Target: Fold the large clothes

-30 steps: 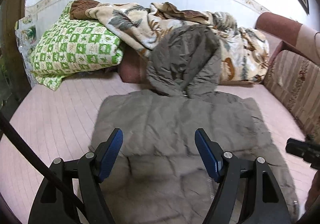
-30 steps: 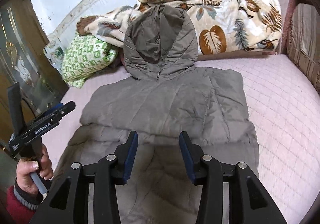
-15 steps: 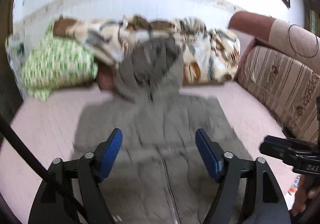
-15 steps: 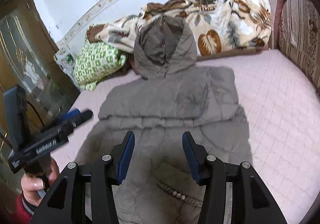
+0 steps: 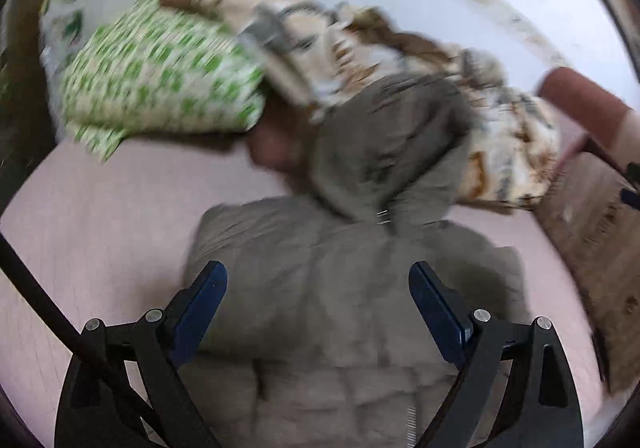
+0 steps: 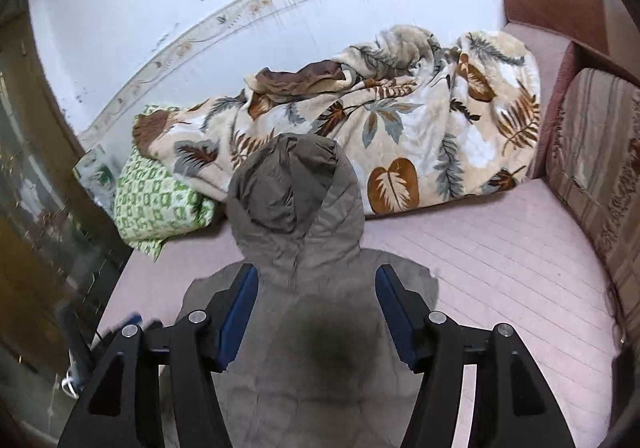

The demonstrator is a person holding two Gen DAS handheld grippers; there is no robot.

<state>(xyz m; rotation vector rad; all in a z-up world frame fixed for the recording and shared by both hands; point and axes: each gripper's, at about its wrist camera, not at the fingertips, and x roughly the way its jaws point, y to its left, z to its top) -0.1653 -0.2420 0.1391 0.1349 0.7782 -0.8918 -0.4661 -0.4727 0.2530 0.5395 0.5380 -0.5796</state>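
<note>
Grey jacket [image 6: 320,328] lies flat on the pink bed [image 6: 500,268] (hood [image 6: 296,200] up against the blanket [image 6: 400,128]), both grippers, left [image 5: 318,296] and right [image 6: 316,300], hover above it, jaws opening, gripping nothing.

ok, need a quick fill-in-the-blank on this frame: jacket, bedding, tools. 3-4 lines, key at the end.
1. The grey jacket lies flat on the ____ mattress cover.
2. Its hood points toward the ____-print blanket.
3. The pillow to the left of the hood is white and ____.
4. Neither the left tool nor the right tool grips fabric; both tools' jaws are ____.

Missing words: pink; leaf; green; opening
</note>
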